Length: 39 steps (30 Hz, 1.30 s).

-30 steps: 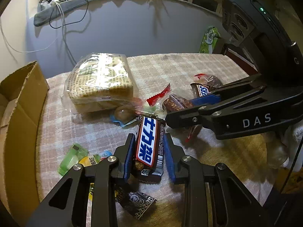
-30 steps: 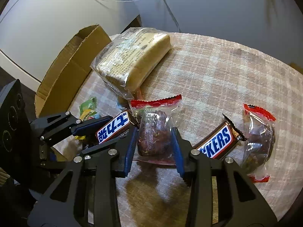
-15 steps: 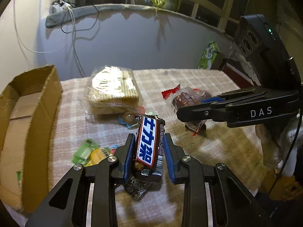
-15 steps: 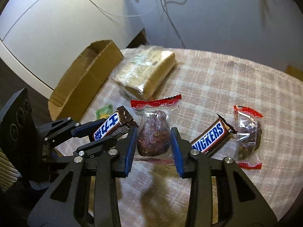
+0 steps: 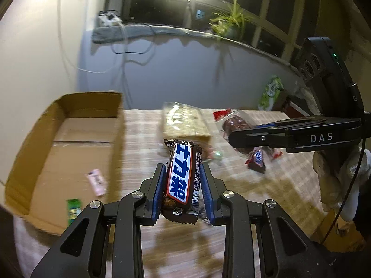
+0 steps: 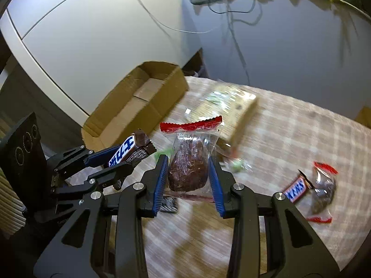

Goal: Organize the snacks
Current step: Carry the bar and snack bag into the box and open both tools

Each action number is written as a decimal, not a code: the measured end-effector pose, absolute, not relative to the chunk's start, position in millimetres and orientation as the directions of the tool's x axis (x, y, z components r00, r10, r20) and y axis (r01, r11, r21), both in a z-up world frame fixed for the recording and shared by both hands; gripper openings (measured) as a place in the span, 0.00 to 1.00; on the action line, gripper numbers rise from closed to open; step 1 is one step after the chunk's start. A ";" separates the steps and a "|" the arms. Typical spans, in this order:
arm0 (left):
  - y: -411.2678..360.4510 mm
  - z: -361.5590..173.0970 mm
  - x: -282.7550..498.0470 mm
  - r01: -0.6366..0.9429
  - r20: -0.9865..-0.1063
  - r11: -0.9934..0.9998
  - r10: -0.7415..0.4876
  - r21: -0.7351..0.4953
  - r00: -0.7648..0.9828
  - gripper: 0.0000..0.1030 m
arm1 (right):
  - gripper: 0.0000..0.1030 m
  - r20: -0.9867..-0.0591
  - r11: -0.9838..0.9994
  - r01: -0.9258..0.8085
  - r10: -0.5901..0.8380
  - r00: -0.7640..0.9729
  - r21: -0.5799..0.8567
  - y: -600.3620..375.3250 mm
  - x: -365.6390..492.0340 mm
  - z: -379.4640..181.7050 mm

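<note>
My left gripper [image 5: 183, 176] is shut on a Snickers bar [image 5: 182, 178] with blue lettering and holds it above the table, right of the open cardboard box [image 5: 69, 143]. My right gripper [image 6: 188, 169] is shut on a clear packet with a red top and a dark brown snack [image 6: 189, 162], also lifted. The left gripper and its bar show in the right wrist view [image 6: 126, 153]. The right gripper shows in the left wrist view [image 5: 234, 134]. The box [image 6: 139, 106] holds a pink packet [image 5: 95, 181] and a green packet [image 5: 73, 210].
A wrapped loaf-like pack [image 5: 184, 122] lies mid-table on the plaid cloth [image 6: 301, 139]. A second Snickers bar [image 6: 296, 188] and a clear red-edged packet [image 6: 323, 190] lie at the right. Small candies [image 6: 236, 164] lie near the pack. A wall stands behind.
Both grippers have risen higher off the table with their snacks and swung left toward the cardboard box, whose inside now shows. Their grips are unchanged.
</note>
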<state>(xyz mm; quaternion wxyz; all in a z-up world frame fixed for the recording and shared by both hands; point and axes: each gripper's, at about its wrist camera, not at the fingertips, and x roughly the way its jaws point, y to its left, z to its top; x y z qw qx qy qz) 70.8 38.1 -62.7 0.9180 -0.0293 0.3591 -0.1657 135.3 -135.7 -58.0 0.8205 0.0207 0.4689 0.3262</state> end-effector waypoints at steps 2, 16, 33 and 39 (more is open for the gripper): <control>50.4 -61.1 71.3 0.257 -0.645 0.951 -0.308 -0.175 0.699 0.28 | 0.36 -0.752 0.777 -0.533 0.561 0.346 0.334 -122.9 137.0 -53.7; 131.2 -55.0 65.3 0.089 -0.629 0.981 -0.181 -0.175 0.756 0.28 | 0.36 -0.742 0.709 -0.626 0.601 0.297 0.323 -25.4 162.6 -36.4; 176.0 -72.5 74.1 -0.013 -0.656 0.982 -0.114 -0.186 0.746 0.28 | 0.36 -0.780 0.684 -0.657 0.582 0.229 0.317 39.0 185.8 -64.2; 176.7 -73.6 76.7 -0.016 -0.658 0.982 -0.114 -0.188 0.745 0.28 | 0.36 -0.783 0.676 -0.664 0.583 0.218 0.319 47.9 186.8 -69.1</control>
